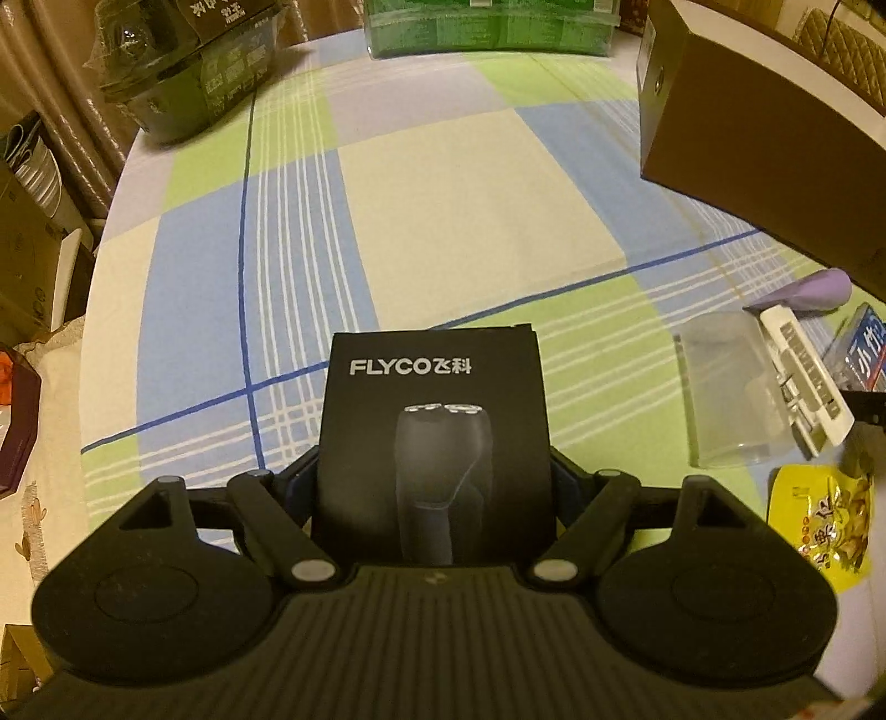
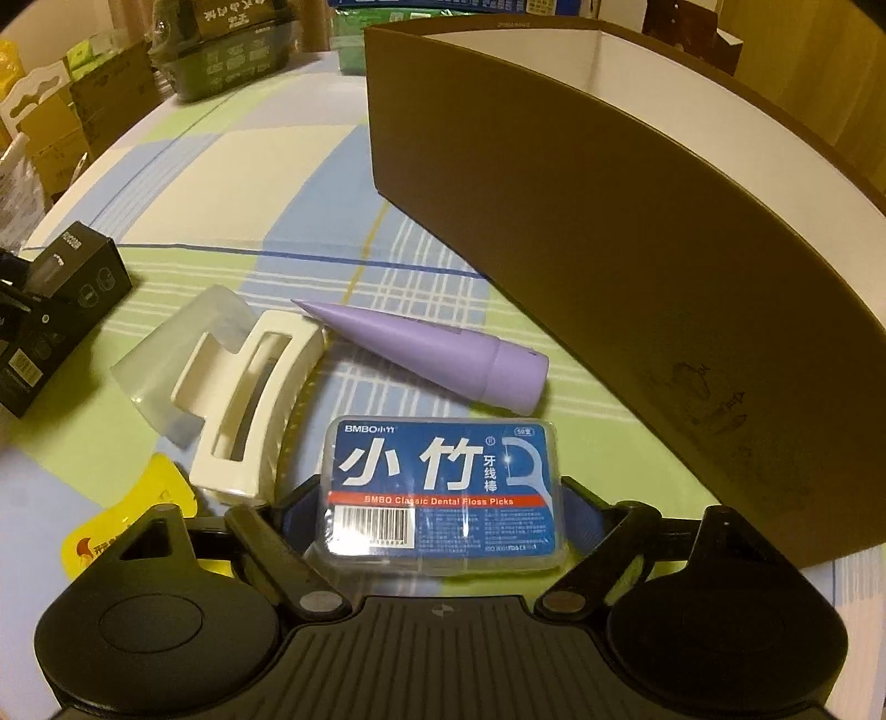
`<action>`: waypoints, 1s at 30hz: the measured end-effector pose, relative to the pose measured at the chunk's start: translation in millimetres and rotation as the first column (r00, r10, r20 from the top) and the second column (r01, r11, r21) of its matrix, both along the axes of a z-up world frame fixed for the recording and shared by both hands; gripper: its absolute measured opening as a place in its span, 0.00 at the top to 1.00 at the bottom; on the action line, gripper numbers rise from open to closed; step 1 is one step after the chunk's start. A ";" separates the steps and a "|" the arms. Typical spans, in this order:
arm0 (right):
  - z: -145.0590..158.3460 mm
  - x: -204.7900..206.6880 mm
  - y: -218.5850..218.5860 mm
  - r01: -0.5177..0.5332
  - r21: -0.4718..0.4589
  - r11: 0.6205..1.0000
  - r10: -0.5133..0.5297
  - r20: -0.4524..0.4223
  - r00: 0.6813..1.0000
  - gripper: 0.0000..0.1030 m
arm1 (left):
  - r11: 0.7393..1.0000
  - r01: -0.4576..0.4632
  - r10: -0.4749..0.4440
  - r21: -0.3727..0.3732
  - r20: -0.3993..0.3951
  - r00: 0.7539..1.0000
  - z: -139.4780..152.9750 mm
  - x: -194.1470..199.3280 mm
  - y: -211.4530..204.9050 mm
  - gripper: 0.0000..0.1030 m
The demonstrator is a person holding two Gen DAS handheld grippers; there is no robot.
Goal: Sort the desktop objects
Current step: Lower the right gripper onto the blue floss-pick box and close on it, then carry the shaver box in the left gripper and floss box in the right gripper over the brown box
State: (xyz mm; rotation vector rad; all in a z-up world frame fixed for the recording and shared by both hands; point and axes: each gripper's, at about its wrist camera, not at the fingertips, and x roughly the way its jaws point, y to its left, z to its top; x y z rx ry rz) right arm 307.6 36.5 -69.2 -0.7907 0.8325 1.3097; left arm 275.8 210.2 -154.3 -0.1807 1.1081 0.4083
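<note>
A black FLYCO shaver box (image 1: 432, 443) stands upright between the blue pads of my left gripper (image 1: 434, 465), which is shut on its sides just above the checked tablecloth (image 1: 443, 210). The same box (image 2: 61, 310) shows at the far left of the right wrist view. My right gripper (image 2: 437, 493) is shut on a blue dental floss pick box (image 2: 443, 482), its pads against both short sides. This floss box (image 1: 864, 349) peeks in at the right edge of the left wrist view.
A tall brown open box (image 2: 609, 221) (image 1: 747, 138) stands close on the right. A purple cone (image 2: 437, 354), a white hair claw (image 2: 249, 404), a clear plastic cover (image 2: 166, 354) and a yellow snack packet (image 1: 819, 520) lie between the grippers. Green and dark packages (image 1: 487, 27) line the back.
</note>
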 end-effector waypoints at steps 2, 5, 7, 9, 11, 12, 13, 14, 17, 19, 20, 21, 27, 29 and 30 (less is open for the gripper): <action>0.7 -0.8 -3.7 -0.016 -0.006 1.000 0.016 0.000 1.000 0.20 | 1.000 0.012 -0.012 -0.016 0.004 1.000 1.0 -3.1 -3.0 0.27; 3.2 1.4 -13.3 -0.010 -0.007 1.000 0.010 -0.008 1.000 0.20 | 0.999 0.047 -0.047 -0.002 0.000 0.999 2.5 -7.6 -13.9 0.27; 7.3 6.5 -21.6 0.014 0.000 1.000 -0.014 -0.028 1.000 0.20 | 0.998 0.057 -0.057 0.003 0.003 0.998 5.6 -10.4 -20.0 0.27; 13.1 12.7 -30.3 0.042 0.006 0.999 -0.042 -0.050 0.998 0.20 | 0.998 0.058 -0.057 -0.006 0.022 0.998 12.4 -12.9 -24.8 0.27; 20.8 18.9 -38.8 0.066 0.018 0.998 -0.065 -0.071 0.995 0.20 | 0.998 0.066 -0.066 -0.004 0.046 0.997 23.3 -14.6 -31.1 0.27; 25.4 21.9 -43.2 0.074 0.023 0.997 -0.072 -0.078 0.994 0.20 | 0.997 0.073 -0.072 -0.002 0.060 0.996 29.3 -14.7 -33.9 0.27; 30.4 24.5 -47.2 0.078 0.031 0.997 -0.075 -0.083 0.994 0.20 | 0.997 0.081 -0.081 -0.001 0.075 0.994 36.1 -14.6 -36.8 0.27; 35.4 27.1 -50.9 0.084 0.039 0.996 -0.080 -0.084 0.993 0.20 | 0.996 0.092 -0.091 0.001 0.090 0.992 43.4 -13.5 -39.6 0.27; 52.1 34.0 -59.3 0.093 0.063 0.994 -0.087 -0.089 0.992 0.20 | 0.992 0.128 -0.129 0.020 0.124 0.984 65.7 -6.6 -49.1 0.27; 65.0 39.0 -64.7 0.094 0.088 0.992 -0.086 -0.093 0.992 0.20 | 0.987 0.157 -0.160 0.034 0.156 0.975 80.3 -0.5 -55.7 0.27; 71.1 41.5 -67.2 0.095 0.098 0.991 -0.086 -0.094 0.992 0.20 | 0.985 0.168 -0.172 0.038 0.171 0.970 85.7 3.4 -58.8 0.27; 77.6 43.8 -69.0 0.095 0.111 0.989 -0.084 -0.094 0.992 0.20 | 0.982 0.182 -0.186 0.042 0.185 0.965 92.7 8.0 -61.8 0.27; 115.7 63.4 -76.1 0.080 0.196 0.977 -0.063 -0.092 0.994 0.20 | 0.960 0.271 -0.281 0.074 0.250 0.927 123.6 43.2 -82.7 0.27; 125.9 72.9 -75.0 0.083 0.218 0.972 -0.066 -0.085 0.994 0.20 | 0.952 0.295 -0.307 0.084 0.272 0.912 133.8 58.5 -89.0 0.27; 129.6 78.3 -73.2 0.084 0.227 0.970 -0.068 -0.078 0.995 0.20 | 0.949 0.304 -0.316 0.088 0.283 0.906 138.4 66.3 -90.8 0.27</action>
